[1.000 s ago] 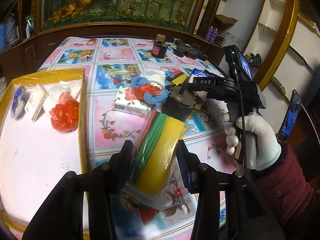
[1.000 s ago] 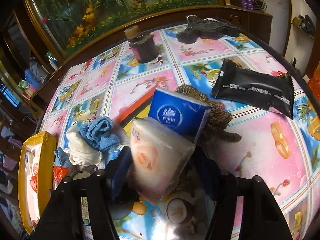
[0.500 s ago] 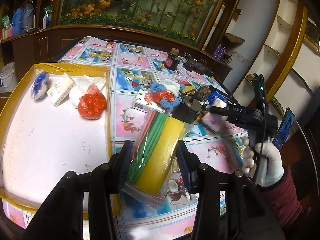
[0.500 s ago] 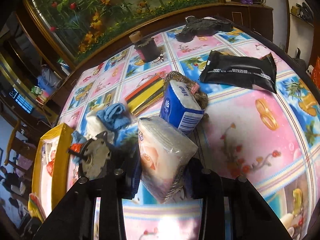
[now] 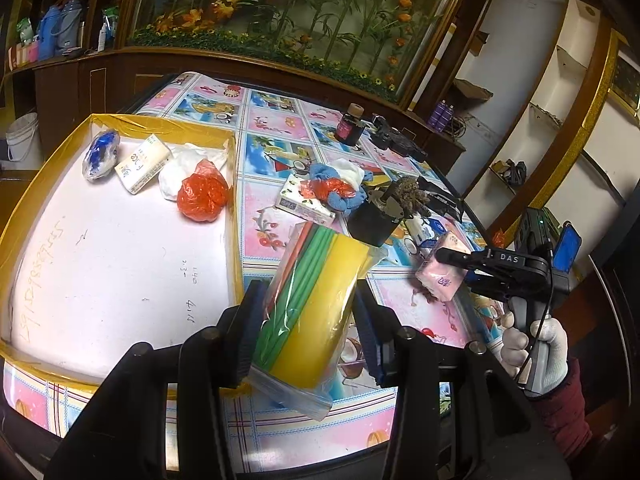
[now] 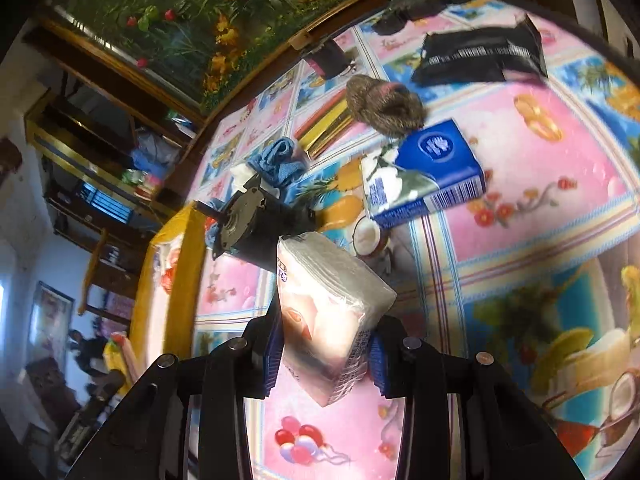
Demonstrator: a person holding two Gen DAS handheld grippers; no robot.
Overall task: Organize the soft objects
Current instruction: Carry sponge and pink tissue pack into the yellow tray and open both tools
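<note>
Closure of the right tongs [image 6: 322, 354] on the pink tissue pack [image 6: 330, 320] is noted, the pack now lifted clear of the tabletop [image 6: 540, 208], while the bagged coloured sheets [image 5: 312, 304] remain clamped in the left tongs [image 5: 306, 330] beside the yellow-rimmed tray [image 5: 236, 216], so both are judged ready for placing.

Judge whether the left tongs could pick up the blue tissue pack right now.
Probably not. The left tongs are already clamped on a bag of coloured sponges, so they have no free grip, though nothing lies on the blue tissue pack itself.
</note>
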